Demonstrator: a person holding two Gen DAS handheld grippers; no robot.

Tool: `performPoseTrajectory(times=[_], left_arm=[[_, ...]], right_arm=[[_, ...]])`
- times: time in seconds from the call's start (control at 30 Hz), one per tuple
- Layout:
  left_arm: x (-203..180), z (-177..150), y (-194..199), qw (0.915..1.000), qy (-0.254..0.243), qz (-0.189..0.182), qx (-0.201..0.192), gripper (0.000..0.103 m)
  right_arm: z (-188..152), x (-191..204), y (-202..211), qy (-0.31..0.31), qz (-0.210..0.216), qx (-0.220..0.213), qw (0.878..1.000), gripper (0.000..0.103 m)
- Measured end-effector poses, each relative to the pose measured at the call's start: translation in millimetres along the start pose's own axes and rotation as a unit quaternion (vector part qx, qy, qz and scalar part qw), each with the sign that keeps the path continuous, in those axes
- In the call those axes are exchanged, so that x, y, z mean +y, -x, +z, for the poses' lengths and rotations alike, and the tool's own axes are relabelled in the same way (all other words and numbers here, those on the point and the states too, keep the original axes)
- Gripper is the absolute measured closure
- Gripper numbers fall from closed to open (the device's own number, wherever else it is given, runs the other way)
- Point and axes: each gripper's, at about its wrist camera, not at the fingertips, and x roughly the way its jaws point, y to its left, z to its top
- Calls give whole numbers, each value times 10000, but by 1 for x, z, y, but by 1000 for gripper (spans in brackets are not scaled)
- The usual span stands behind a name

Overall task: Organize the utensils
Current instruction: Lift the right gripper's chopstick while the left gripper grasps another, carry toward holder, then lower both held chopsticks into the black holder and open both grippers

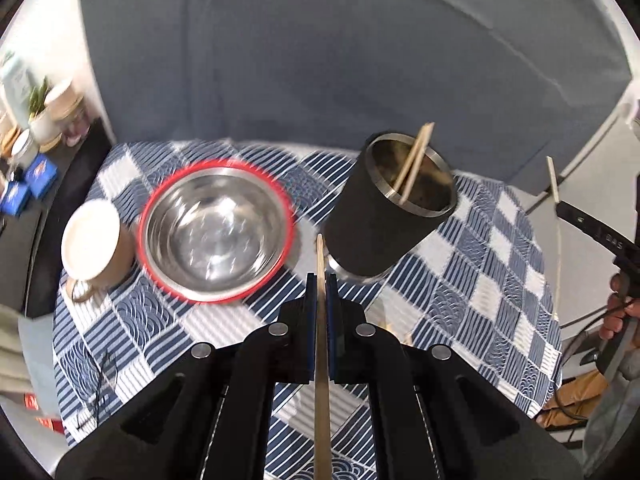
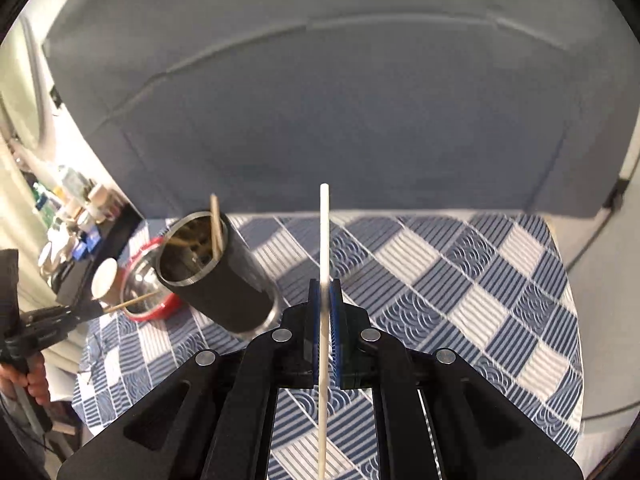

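Closest in, the left gripper (image 1: 319, 292) has its jaws pinched tight on a wooden chopstick (image 1: 321, 320), which runs back under the camera and pokes forward toward the table. The right gripper (image 2: 329, 300) is likewise clamped on a pale chopstick (image 2: 324, 248) that points up and away.

Just past both grippers, the black holder (image 1: 384, 216) stands on the checked tablecloth (image 1: 492, 280). It already has two chopsticks (image 1: 416, 160) leaning against its metal rim, so the job looks partly done; the two sticks in the grippers are apparently what is left, and neither tip is over the opening yet.

Left of the holder, the red-rimmed steel bowl (image 1: 216, 228) sits empty. Beside it is a cup (image 1: 94, 240); what it holds cannot be made out.

Beyond the table is a grey sofa (image 1: 340, 60).
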Motion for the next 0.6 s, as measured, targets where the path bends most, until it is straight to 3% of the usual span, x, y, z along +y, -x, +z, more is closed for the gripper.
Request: performPoseTrajectory(times=[0.3,0.5,0.6], left_arm=[[-25,48,27,9989,-234,-153,-382,99],[-42,70,27,9981,-472,-307,-240,99],[-49,74,18,9978,-581,-310,-106,99]], right_arm=[[33,31,8,180,343,-322,9987,99],[57,50,4,257,538,-548,9967,99],[64,57,7,298,709,-1056,9914,99]])
